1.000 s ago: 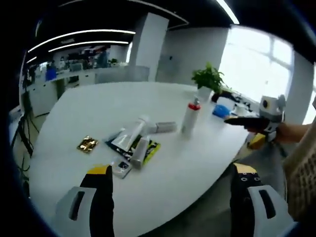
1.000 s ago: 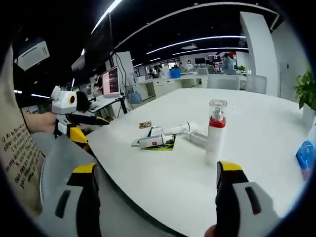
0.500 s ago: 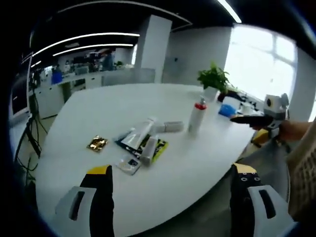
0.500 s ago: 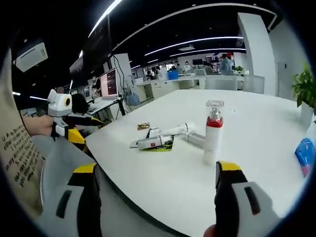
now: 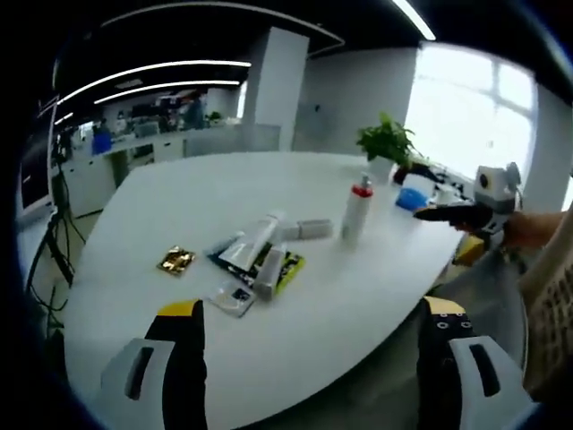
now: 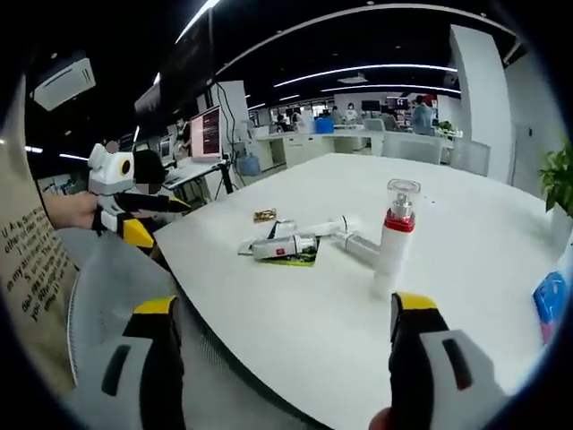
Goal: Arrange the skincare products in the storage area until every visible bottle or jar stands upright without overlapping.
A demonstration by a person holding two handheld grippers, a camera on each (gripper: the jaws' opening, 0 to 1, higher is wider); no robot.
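On the white table [image 5: 179, 197] just one pump bottle [image 5: 355, 210] stands upright; the tubes [image 5: 260, 251] lie piled mid-table, still to sort. Both my left gripper [image 5: 309, 358] and right gripper [image 6: 282, 358] are wide open, holding nothing.

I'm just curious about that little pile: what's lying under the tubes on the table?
A dark and yellow-green flat packet lies under the lying tubes, flat on the white table. Its middle is covered by them, so its print and anything beneath cannot be seen.

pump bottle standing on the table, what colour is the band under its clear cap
Red, on the white pump bottle; it shows best in the right gripper view.
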